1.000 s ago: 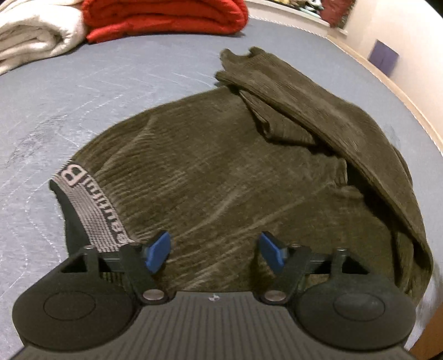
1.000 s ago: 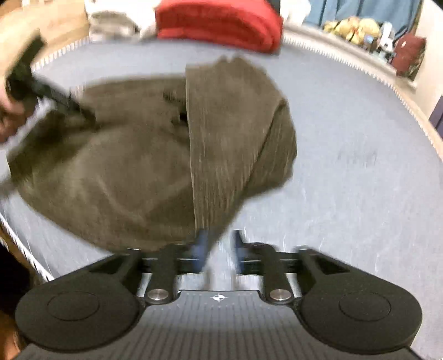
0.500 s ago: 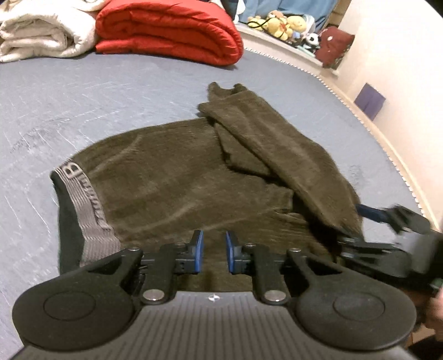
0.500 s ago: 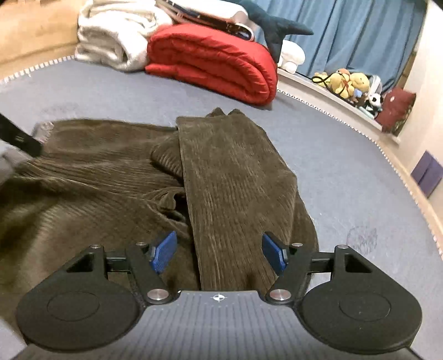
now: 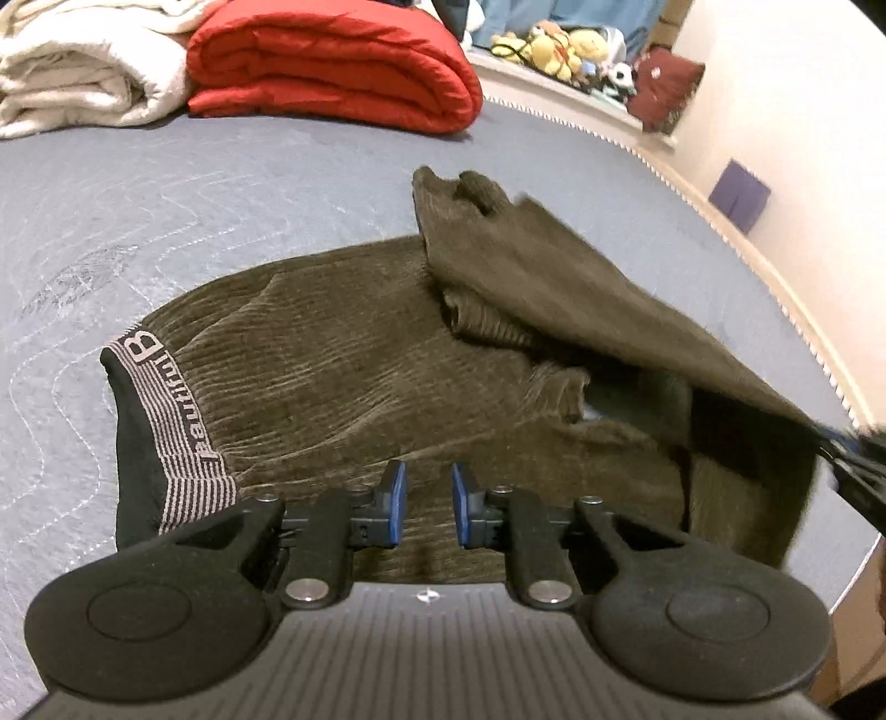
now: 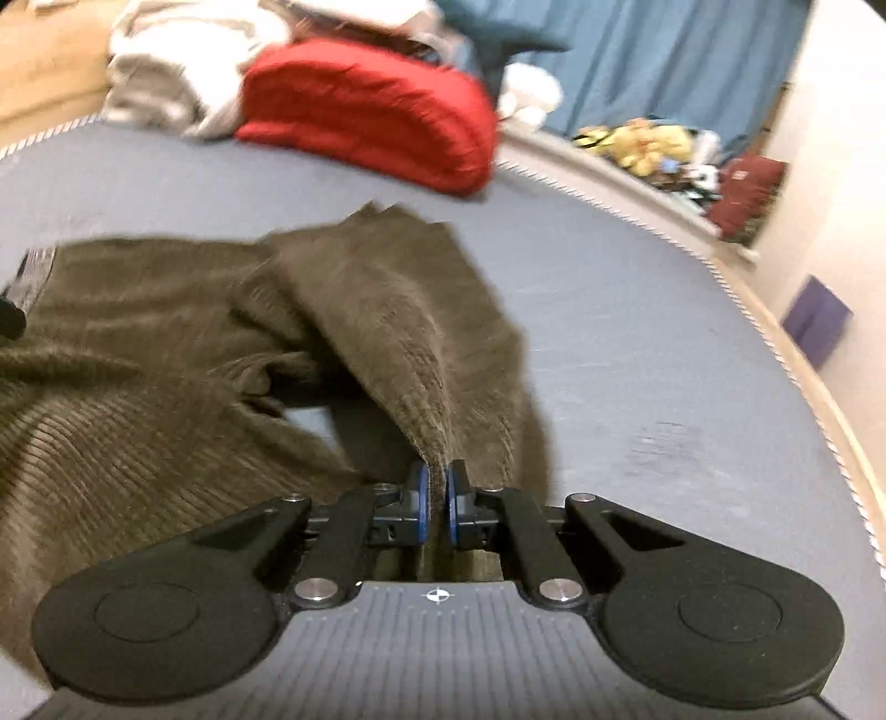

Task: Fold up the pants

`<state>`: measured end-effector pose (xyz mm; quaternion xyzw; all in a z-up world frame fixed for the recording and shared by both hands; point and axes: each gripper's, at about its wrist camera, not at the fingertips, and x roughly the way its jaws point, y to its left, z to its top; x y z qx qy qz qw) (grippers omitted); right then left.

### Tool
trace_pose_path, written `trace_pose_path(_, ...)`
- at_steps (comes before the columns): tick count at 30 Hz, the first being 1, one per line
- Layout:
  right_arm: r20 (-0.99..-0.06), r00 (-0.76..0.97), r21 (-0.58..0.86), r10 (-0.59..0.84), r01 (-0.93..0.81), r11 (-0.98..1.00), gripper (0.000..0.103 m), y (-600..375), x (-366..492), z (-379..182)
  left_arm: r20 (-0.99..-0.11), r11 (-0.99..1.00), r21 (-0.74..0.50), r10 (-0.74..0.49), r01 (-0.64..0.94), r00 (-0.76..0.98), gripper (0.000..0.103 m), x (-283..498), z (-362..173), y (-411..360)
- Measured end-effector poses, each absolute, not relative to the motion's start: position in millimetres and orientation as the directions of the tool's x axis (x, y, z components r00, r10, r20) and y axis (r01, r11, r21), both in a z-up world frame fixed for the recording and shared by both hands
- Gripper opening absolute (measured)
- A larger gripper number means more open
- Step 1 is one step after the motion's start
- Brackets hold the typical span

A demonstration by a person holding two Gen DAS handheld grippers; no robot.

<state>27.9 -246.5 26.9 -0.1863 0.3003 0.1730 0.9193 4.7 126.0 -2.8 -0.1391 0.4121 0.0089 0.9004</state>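
Observation:
Olive corduroy pants (image 5: 343, 376) lie on the grey-blue bed, with the striped lettered waistband (image 5: 166, 421) at the left. My left gripper (image 5: 426, 509) sits at their near edge, jaws narrow, shut on a bunched ridge of fabric. One pant leg (image 5: 554, 277) is folded across the top. Its near end is lifted off the bed by my right gripper (image 5: 853, 443), blurred at the right edge. In the right wrist view, my right gripper (image 6: 436, 501) is shut on a pinched fold of that pant leg (image 6: 410, 332), which rises like a tent above the rest of the pants (image 6: 111, 387).
A rolled red quilt (image 5: 332, 61) and a white blanket (image 5: 83, 72) lie at the far end of the bed (image 5: 221, 194). Plush toys (image 5: 554, 44) line a ledge behind. The bed's edge and a wall with a purple box (image 5: 739, 194) run along the right.
My left jaws closed from wide onto the pants' near edge and the hand rose. My right jaws opened over the folded leg, then clamped on it and pulled it up.

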Motion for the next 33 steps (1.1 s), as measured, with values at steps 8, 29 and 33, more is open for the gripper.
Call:
trace_pose_path(8, -0.786, 0.602, -0.033, 0.14, -0.266, 0.963, 0.019, -383.4, 5.6, 19.9, -0.734, 0.958, -0.272, -0.146, -0.09, 0.664, 0.024, 3.2, 3.2, 112.7)
trace_pose_path(29, -0.649, 0.683, -0.325, 0.336, -0.648, 0.689, 0.05, -150.5, 55.8, -34.2, -0.779, 0.964, -0.218, -0.077, -0.154, 0.622, 0.031, 27.2, -14.0, 116.3)
trace_pose_path(33, -0.621, 0.708, -0.404, 0.337, -0.658, 0.635, 0.05, -121.7, 63.7, -48.5, -0.784, 0.963, -0.212, -0.066, -0.167, 0.617, 0.032, 30.8, -15.0, 119.3)
